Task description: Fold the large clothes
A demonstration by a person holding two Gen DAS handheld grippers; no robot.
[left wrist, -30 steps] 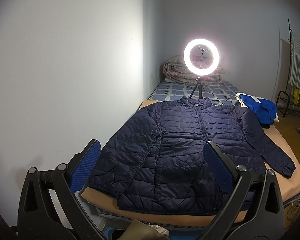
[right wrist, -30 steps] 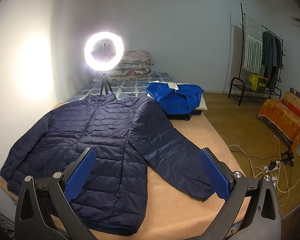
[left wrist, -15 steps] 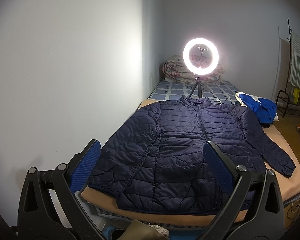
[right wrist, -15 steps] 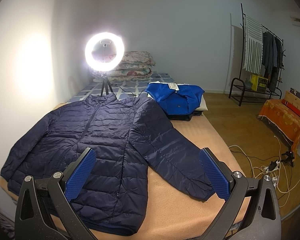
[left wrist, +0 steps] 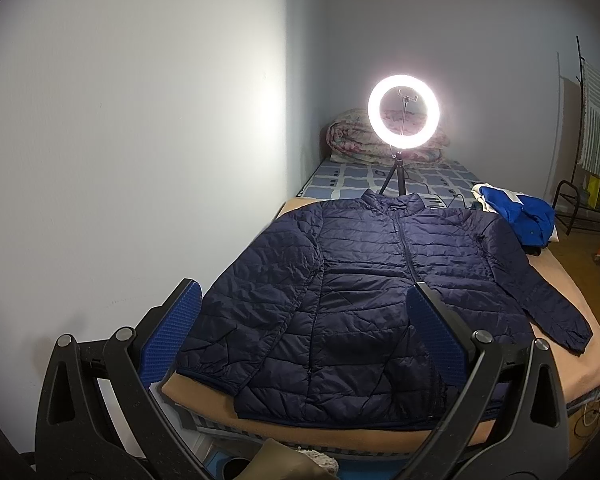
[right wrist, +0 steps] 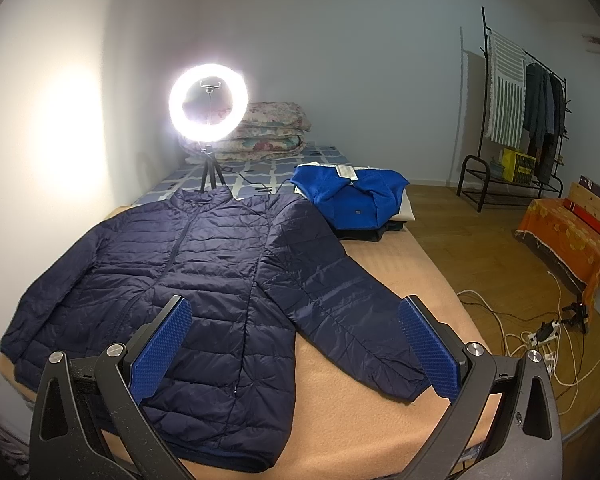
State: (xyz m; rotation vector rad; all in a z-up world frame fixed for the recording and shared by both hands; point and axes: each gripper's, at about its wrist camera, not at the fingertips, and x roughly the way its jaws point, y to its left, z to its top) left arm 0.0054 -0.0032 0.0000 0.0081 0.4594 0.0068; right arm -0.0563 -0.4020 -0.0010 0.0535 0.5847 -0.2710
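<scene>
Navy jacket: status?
Left hand-held gripper open, right hand-held gripper open, both empty. Navy jacket flat, unfolded, zipped. Blue garment pile beyond right sleeve, apart.

A navy quilted puffer jacket (left wrist: 380, 292) lies spread flat, front up, zipped, sleeves angled outward, on the bed.

Dim room, glaring ring light (left wrist: 403, 111), fisheye-warped edges

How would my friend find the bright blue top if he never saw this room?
Look at the bed with the glowing ring light. A big navy puffer jacket lies flat; beside its far shoulder sits the bright blue top, folded on a small pile.
</scene>
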